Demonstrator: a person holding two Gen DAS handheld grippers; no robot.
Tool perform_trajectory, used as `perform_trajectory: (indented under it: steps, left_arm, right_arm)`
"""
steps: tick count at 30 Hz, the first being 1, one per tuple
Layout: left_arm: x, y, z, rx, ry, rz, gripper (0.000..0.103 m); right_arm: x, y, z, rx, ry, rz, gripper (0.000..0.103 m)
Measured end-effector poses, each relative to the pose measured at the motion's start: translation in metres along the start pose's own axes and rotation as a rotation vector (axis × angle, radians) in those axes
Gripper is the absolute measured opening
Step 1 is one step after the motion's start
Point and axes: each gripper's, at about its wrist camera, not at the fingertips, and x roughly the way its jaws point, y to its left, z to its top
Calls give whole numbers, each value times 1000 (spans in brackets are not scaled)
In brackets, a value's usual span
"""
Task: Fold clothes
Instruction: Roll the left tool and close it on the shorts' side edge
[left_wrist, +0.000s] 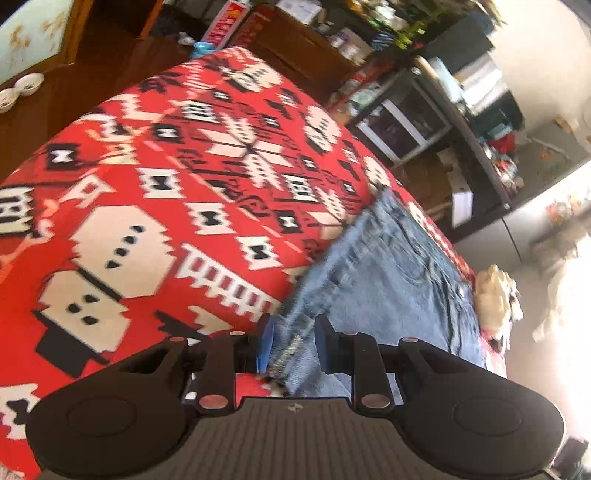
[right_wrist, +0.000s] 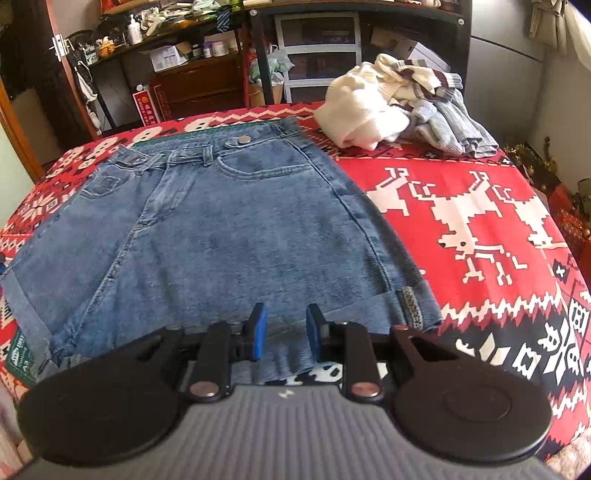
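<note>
Two heaps of loose clothing lie at the far end of the work surface in the right wrist view: a crumpled cream-white knitted sweater with dark striped cuffs and, touching it on the right, a bunched pale blue ribbed garment. Both sit well apart from the blue denim shorts, which are spread flat, waistband and metal button at the far side, rolled hems at the near side. Nothing lies between the shorts and either tool.

Right gripper: blue pads parted, jaws straddling the near hem of the shorts; denim shows in the gap, but the pads do not press it. Released.

Left gripper: the view is motion-blurred. The frayed hem edge of the shorts runs between the parted blue pads; whether the pads touch the cloth cannot be told. The gap reads as released.

Surface: a red fleece blanket with white and black geometric and reindeer motifs covers the whole top and drapes over its edges. A green printed patch shows under the left hem of the shorts.

Room: a black metal shelf rack loaded with bottles, boxes and a clear plastic drawer unit stands behind the surface. A brown wooden cabinet stands to its left. In the left wrist view, two white bowls sit on dark wooden furniture.
</note>
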Motion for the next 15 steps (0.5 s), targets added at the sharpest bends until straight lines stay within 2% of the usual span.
perform_trajectory:
  steps: [3,7,10,12,15]
  left_arm:
    - [-1,6,0,-5,-3,13,24]
    - [-2,13,-1,-48,7,-21,23]
    - [-2,11,-3,-43,5,3,10]
    - [-2,8,-4,-26,0,27,7]
    - [-8,1,-3,-21,-22,24,6]
  right_arm:
    - [-2,4,1,3,-10,11,25]
    - [-5,13,5,1,-21,40,25]
    - [-4,26,11,-15,-19,69,25]
    - [-2,40,16,-40,-11,105,25]
    - [1,77,27,-120,-12,179,25]
